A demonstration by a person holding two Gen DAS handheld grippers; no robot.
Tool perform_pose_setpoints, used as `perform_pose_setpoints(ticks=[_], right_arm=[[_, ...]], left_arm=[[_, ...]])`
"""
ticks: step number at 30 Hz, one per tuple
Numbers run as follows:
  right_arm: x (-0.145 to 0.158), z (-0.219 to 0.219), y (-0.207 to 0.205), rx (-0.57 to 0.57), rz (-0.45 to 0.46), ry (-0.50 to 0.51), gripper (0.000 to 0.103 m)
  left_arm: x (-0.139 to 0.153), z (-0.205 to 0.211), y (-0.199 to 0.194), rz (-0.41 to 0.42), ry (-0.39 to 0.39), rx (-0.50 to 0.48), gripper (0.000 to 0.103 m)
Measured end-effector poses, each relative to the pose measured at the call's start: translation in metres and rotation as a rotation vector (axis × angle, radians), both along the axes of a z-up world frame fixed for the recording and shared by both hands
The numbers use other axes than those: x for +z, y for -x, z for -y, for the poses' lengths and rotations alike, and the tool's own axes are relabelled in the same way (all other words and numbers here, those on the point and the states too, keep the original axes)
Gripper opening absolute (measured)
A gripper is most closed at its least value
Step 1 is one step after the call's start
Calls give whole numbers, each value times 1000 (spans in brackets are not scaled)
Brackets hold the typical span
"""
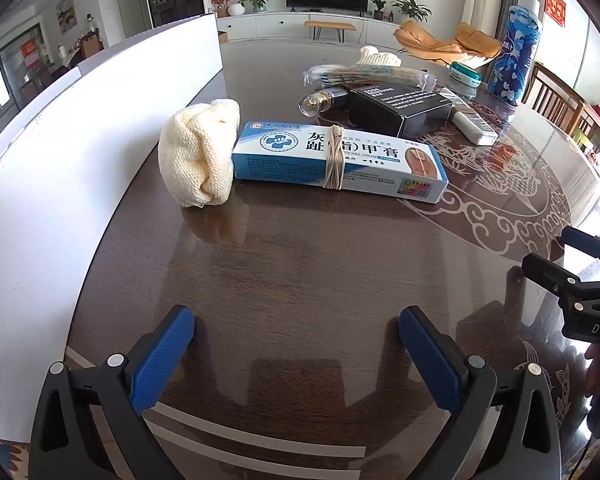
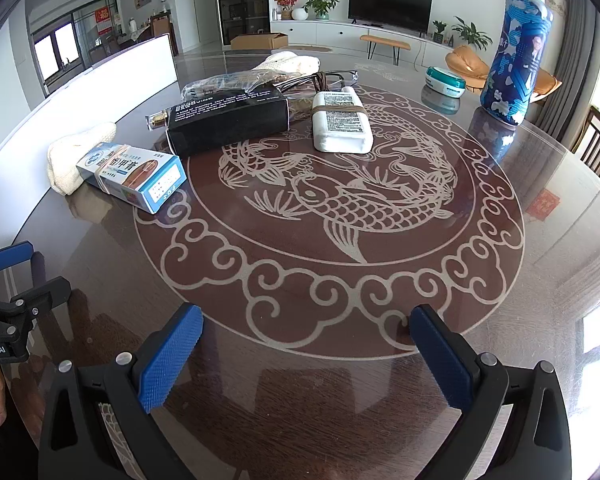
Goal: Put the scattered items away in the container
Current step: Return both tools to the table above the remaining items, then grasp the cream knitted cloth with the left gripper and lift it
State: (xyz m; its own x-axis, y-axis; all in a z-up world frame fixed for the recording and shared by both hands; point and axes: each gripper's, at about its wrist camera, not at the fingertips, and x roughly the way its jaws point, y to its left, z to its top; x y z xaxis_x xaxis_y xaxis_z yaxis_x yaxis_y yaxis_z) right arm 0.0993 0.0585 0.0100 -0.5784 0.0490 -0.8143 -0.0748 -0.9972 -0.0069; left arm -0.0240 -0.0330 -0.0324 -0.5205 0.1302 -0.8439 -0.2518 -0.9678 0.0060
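Observation:
My left gripper (image 1: 296, 332) is open and empty, low over the dark table, short of a cream knitted cloth (image 1: 198, 156) and a blue-and-white cream box (image 1: 340, 162) bound with rubber bands. A white container wall (image 1: 80, 128) runs along the left. My right gripper (image 2: 306, 332) is open and empty over the fish pattern. Beyond it lie the cream box (image 2: 134, 176), a black box (image 2: 230, 120), a small glass bottle (image 2: 158, 120) and a white bottle (image 2: 342, 122) bound with a band.
A tall blue patterned can (image 2: 516, 56) and a teal-and-white round case (image 2: 446, 80) stand at the far right. A clear packet (image 1: 368, 74) and another knitted cloth (image 1: 380, 56) lie behind the black box (image 1: 396, 108). Wooden chairs (image 1: 560, 96) stand beyond the table's right edge.

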Motion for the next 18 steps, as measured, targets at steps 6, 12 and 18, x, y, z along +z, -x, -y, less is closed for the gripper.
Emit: perform_pose_setpoints(ticks=[6, 12, 18], right_arm=[[0, 0, 0, 0, 0, 0, 103], [0, 0, 0, 0, 0, 0, 103], [0, 0, 0, -1, 0, 0, 103]], left_arm=[[1, 17, 15, 18, 5, -25, 103], [1, 38, 39, 42, 10, 39, 103], [2, 30, 64, 31, 24, 7, 103]])
